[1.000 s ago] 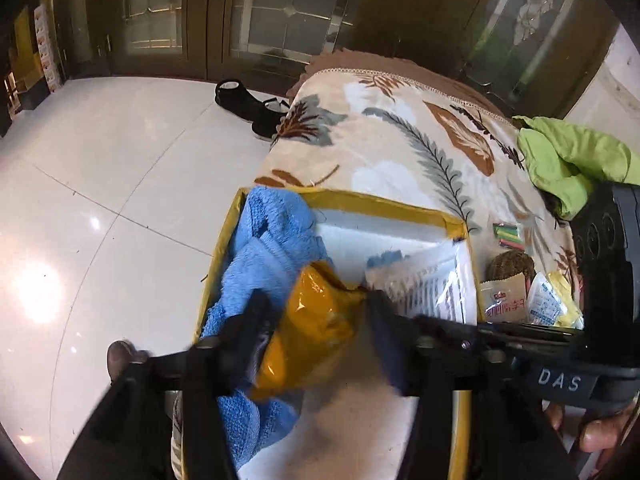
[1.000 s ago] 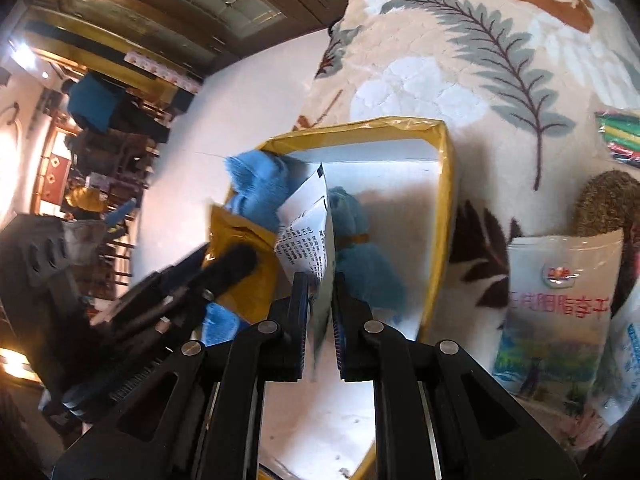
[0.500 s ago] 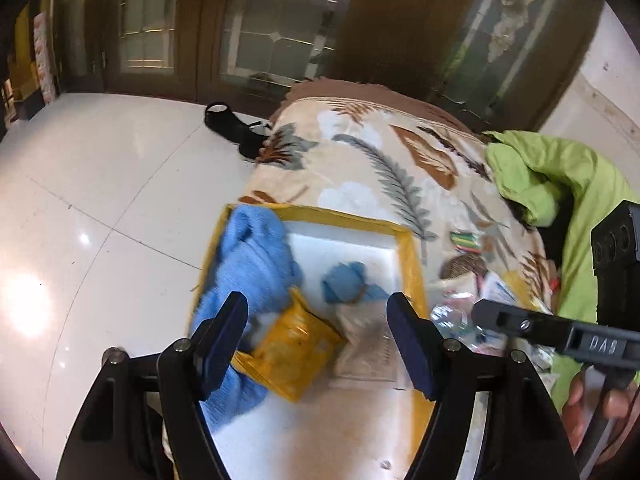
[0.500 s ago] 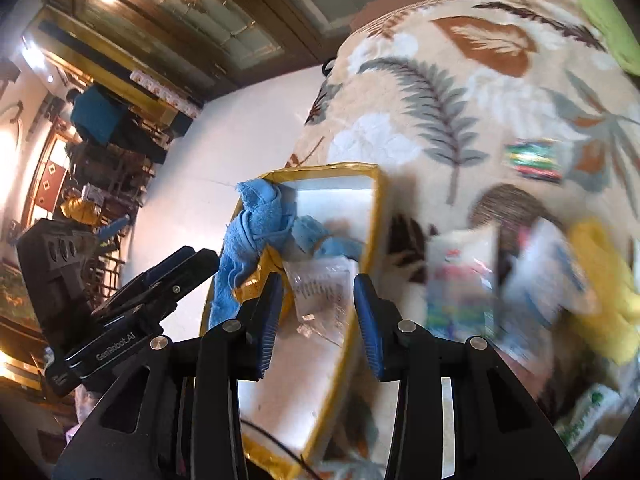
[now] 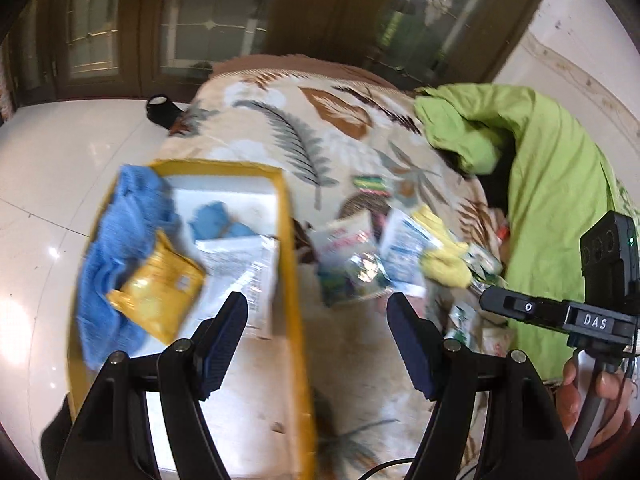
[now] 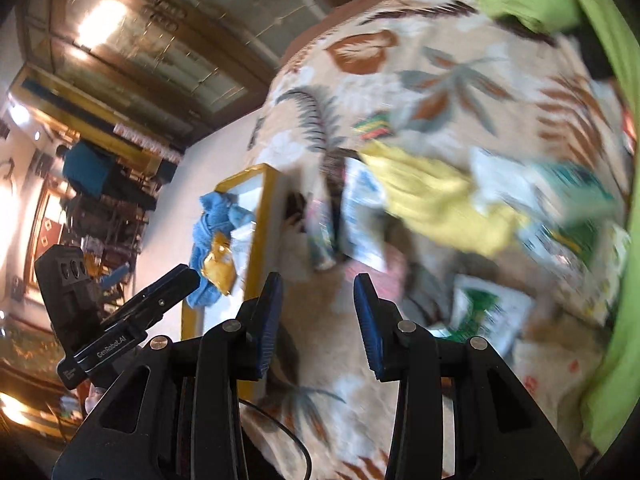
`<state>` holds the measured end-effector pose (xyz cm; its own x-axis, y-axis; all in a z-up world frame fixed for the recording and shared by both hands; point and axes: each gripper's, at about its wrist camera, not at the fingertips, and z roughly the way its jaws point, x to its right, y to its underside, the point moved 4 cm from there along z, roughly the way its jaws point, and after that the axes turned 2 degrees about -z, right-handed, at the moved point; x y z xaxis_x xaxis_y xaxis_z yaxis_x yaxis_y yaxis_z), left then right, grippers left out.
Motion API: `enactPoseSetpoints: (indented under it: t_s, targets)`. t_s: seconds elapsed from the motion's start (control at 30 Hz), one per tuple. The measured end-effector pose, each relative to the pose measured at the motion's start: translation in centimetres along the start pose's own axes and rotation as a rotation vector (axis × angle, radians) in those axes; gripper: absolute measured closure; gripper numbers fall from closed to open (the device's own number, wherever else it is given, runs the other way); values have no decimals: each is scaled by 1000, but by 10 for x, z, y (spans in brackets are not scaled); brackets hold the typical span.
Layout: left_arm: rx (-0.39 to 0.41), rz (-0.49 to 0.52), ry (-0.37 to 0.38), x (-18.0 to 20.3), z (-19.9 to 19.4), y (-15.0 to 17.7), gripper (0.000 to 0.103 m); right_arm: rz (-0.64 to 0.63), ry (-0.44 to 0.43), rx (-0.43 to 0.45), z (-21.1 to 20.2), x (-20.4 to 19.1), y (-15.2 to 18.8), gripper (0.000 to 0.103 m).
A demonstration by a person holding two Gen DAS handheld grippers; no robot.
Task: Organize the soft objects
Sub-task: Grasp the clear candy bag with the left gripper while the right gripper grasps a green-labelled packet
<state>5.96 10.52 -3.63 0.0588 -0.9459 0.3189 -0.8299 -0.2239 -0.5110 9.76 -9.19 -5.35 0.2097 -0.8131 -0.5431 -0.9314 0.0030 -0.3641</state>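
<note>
both your grippers have let go since a second ago: the yellow packet [image 5: 158,294] that your left gripper [image 5: 316,322] was clamping now lies in the yellow-rimmed box [image 5: 294,280], resting partly on the blue towel [image 5: 120,240], and the clear printed packet [image 5: 250,276] that your right gripper [image 6: 316,304] pinched lies flat beside it against the box's right wall. your left jaws stand wide apart with nothing between them, hovering over the box's right rim and the leaf-patterned blanket [image 5: 288,132]. your right jaws have just been opening and are parted, empty, over the blanket. a small blue cloth [image 5: 218,222] sits deeper in the box, near the towel. outside the box, to its right, a loose heap waits on the blanket: a white snack packet [image 5: 344,248], a yellow cloth [image 5: 444,264], more packets, blurred. a striped green and yellow item [image 5: 372,184] lies apart, further up the blanket. a lime green garment [image 5: 552,184] is bunched along the far right. your right hand [image 5: 592,396] shows at the lower right edge of the left view.
</note>
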Motion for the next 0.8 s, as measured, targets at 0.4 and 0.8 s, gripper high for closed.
enactPoseSetpoints:
  t_s: [0.4,0.8]
  targets:
    - [-57,30,-72,37,53,0,30,133,-6,25,-24,58,40,64]
    - [-138,-66,-137,29,106,-29,30,153,-22,16,-21,67,40,64]
